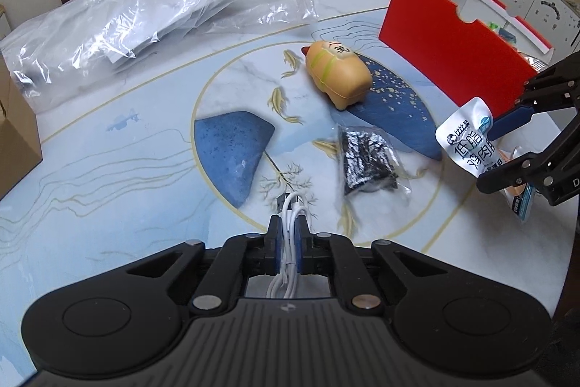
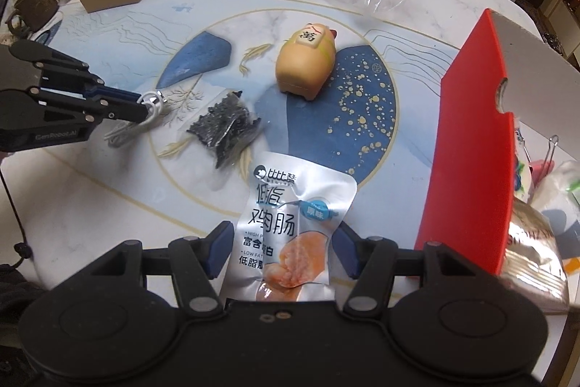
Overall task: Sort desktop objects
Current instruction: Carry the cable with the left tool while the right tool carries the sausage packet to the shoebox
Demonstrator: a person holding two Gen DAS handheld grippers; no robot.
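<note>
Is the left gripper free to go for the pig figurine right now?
Probably not yet. The path across the table to the pig figurine looks open, but the left gripper is shut on a coiled white cable, so it would need to drop that first.

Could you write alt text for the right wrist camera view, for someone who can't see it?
The right gripper holds a white sausage packet above a patterned table. Beyond lie a pig figurine and a dark foil packet; a red box stands right, and the left gripper pinches a white cable.
</note>
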